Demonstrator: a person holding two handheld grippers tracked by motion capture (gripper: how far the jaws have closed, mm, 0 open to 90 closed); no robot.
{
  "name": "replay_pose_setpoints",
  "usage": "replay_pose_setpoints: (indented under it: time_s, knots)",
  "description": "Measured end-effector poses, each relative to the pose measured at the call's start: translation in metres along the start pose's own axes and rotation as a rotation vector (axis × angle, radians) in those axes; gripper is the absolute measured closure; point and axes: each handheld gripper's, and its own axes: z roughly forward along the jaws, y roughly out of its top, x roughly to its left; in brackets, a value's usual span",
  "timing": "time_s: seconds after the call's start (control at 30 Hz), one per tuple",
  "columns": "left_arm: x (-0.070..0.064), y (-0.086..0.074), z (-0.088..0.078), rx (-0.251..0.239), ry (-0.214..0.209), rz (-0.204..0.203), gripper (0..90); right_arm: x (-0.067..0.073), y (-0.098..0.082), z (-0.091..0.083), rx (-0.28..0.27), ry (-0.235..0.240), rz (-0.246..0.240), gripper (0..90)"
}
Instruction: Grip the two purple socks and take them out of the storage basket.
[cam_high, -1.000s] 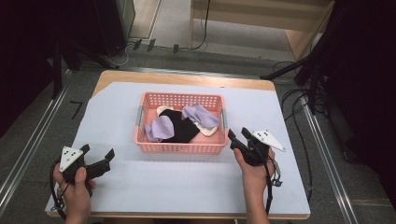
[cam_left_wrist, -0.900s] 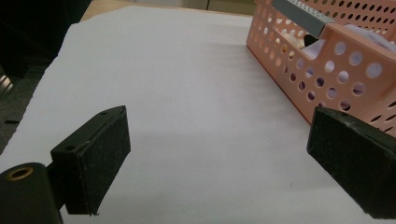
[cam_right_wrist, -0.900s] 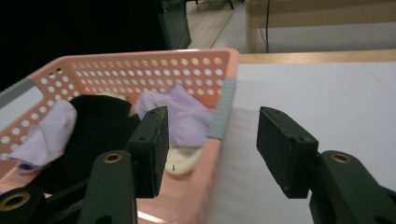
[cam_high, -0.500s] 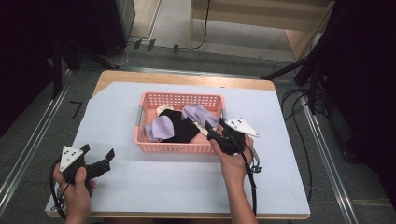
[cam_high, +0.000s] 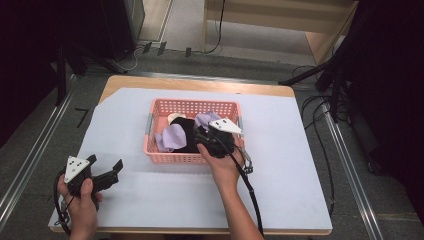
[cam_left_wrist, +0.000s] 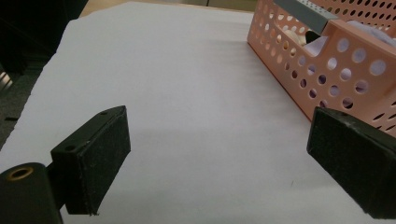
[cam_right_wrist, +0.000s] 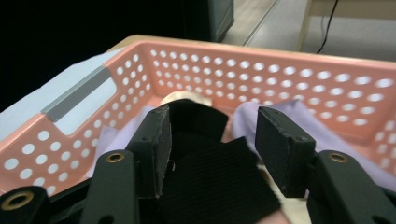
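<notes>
Two grippers in play. Right gripper (cam_high: 202, 136) reaches over the near rim of the pink basket (cam_high: 192, 106), which sits mid-table on the white sheet (cam_high: 295, 165). Its jaws are parted, straddling a black cloth (cam_right_wrist: 212, 184) lying directly below and between them; no grip taken. Lilac cloth (cam_high: 172, 136) lies beside the black one. Left gripper (cam_high: 107, 170) rests low at the sheet's near left, jaws spread wide, nothing between them, well apart from the basket.
</notes>
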Motion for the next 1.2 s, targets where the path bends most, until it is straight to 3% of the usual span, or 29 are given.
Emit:
replay_pose_setpoints:
  time_s: [0.27, 0.5, 0.77, 0.97, 1.07, 1.1, 1.2]
  knots:
    - [0.000, 0.000, 0.000, 0.002, 0.001, -0.001, 6.8, 0.022, 0.001, 0.022, 0.076, 0.029, 0.004, 54.9]
    - [0.000, 0.000, 0.000, 0.007, 0.001, 0.002, 6.8, 0.035, 0.002, 0.039, 0.140, -0.005, -0.015, 56.6]
    - [0.000, 0.000, 0.001, 0.011, -0.003, -0.002, 6.8, 0.042, -0.002, 0.060, 0.257, -0.032, -0.019, 55.5]
    - [0.000, 0.000, 0.001, 0.014, -0.004, 0.001, 6.8, 0.041, 0.001, 0.056, 0.264, -0.017, -0.014, 81.0]
    - [0.000, 0.000, 0.001, 0.014, -0.005, 0.002, 6.8, 0.038, 0.006, 0.046, 0.221, 0.010, 0.016, 85.8]
    - [0.000, 0.000, 0.001, 0.014, -0.005, 0.002, 6.8, 0.038, 0.006, 0.046, 0.221, 0.010, 0.016, 85.8]
    - [0.000, 0.000, 0.001, 0.015, -0.003, 0.004, 7.3, 0.027, 0.013, 0.028, 0.155, 0.005, 0.045, 89.0]
